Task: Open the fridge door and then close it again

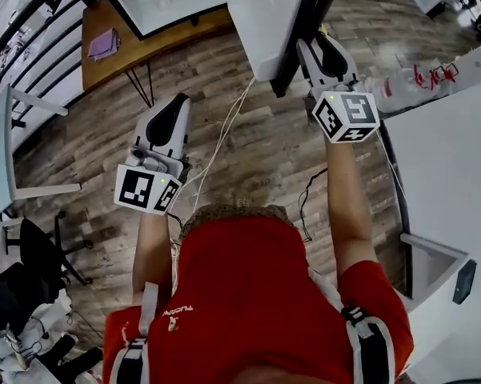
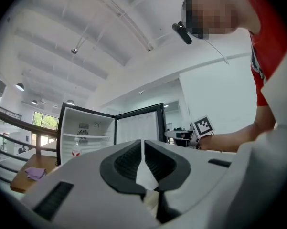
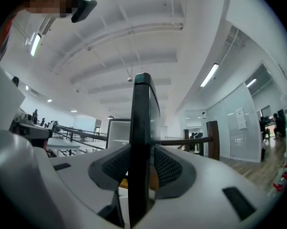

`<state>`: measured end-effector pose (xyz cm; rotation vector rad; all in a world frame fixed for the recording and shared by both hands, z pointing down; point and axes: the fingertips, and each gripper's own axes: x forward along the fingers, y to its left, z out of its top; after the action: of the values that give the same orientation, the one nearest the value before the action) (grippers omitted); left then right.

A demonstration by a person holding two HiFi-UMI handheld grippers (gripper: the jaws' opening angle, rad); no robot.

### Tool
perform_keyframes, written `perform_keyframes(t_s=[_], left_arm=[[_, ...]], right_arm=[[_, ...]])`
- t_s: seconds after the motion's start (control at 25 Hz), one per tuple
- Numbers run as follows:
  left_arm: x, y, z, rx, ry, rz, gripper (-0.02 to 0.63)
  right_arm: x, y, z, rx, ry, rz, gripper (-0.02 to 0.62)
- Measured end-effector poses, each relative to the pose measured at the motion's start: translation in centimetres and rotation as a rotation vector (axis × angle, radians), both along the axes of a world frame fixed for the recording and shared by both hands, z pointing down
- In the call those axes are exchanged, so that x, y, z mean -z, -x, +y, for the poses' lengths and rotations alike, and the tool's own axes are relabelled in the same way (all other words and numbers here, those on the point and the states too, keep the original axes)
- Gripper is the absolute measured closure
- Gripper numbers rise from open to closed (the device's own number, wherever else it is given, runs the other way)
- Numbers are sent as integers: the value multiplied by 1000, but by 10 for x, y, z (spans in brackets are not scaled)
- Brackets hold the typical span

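Observation:
The fridge (image 1: pixel 176 6) stands open at the top of the head view, its white interior (image 2: pixel 83 128) showing a shelf and a small bottle (image 2: pixel 76 149). The fridge door (image 1: pixel 292 14) is swung out toward me, black edge forward. My right gripper (image 1: pixel 322 45) straddles that edge; in the right gripper view the dark door edge (image 3: pixel 142 118) runs up between the pads and my right gripper (image 3: pixel 142 149) is shut on it. My left gripper (image 1: pixel 176 104) hangs over the floor left of the door, apart from it. My left gripper (image 2: pixel 143 144) is shut with nothing in it.
A wooden table (image 1: pixel 144 50) with a purple cloth (image 1: pixel 104 44) stands left of the fridge. A white counter (image 1: pixel 448 158) with a red-and-white spray bottle (image 1: pixel 416 82) lies on the right. A white cable (image 1: pixel 224 134) trails over the wood floor. A black chair (image 1: pixel 32 254) is at the lower left.

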<state>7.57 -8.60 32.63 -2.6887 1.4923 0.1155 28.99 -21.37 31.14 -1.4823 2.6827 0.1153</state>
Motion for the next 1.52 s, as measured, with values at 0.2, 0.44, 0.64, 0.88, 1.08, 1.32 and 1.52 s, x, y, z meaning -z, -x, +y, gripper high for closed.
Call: perform_keyframes(t_s=[0.2,0.44,0.64,0.88,1.08,1.32,1.52], left_arm=[[6,32,18,46,-2,17,581],[9,61,39,64,-4,19,584],[7,71,54,46,9,2,586],[9,72,50,60,6,-7,586],[10,64,46,70,-1,-1,586],[9,61,40,88,0,3,586],[10,61,34,100,0,8,586]], right_arm=[[-14,-18,-4,-17,11,44,439],[-17,-23,-8,-29,5,65,451],[-18,-22,-9,-36,27,75,451],[-20,-25,-11,-30,24,93,449],[-19,-36,-15,-23,8,115,449],[-19,-57,-22,-39,7,99,453],[-18,-55,-22,-8,-1,91,453]])
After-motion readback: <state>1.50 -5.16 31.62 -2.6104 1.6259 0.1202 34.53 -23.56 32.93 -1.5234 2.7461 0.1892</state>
